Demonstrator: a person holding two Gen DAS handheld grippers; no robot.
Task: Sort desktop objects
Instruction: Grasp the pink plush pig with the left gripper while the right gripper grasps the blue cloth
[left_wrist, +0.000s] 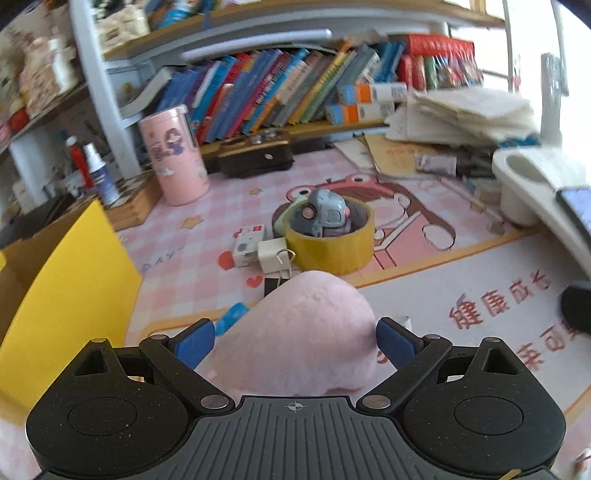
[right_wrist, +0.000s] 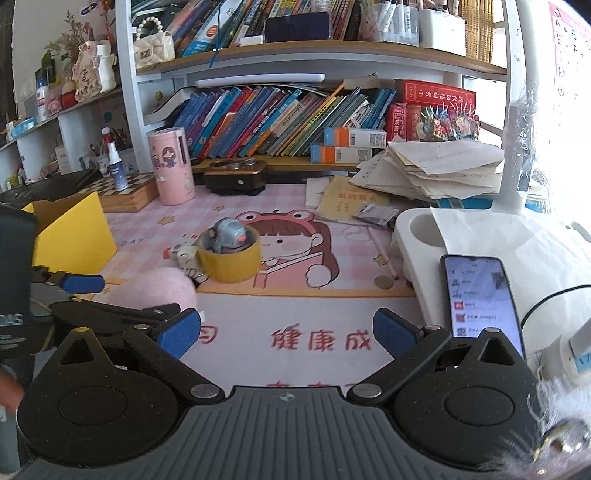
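My left gripper (left_wrist: 295, 341) has its blue pads on both sides of a soft pink plush object (left_wrist: 299, 332) and holds it; it also shows in the right wrist view (right_wrist: 162, 288). Beyond it a yellow tape roll (left_wrist: 330, 242) holds a grey-blue toy (left_wrist: 325, 214), with a white box (left_wrist: 249, 243) and binder clips (left_wrist: 279, 271) beside it. An open yellow cardboard box (left_wrist: 70, 280) stands at the left. My right gripper (right_wrist: 286, 332) is open and empty above the mat's front edge.
A pink canister (left_wrist: 175, 155), spray bottle (left_wrist: 101, 173), dark brown case (left_wrist: 255, 155) and leaning books (left_wrist: 277, 88) line the back. Paper stacks (left_wrist: 461, 114) and a white lamp base (right_wrist: 421, 236) with a phone (right_wrist: 480, 295) sit at the right.
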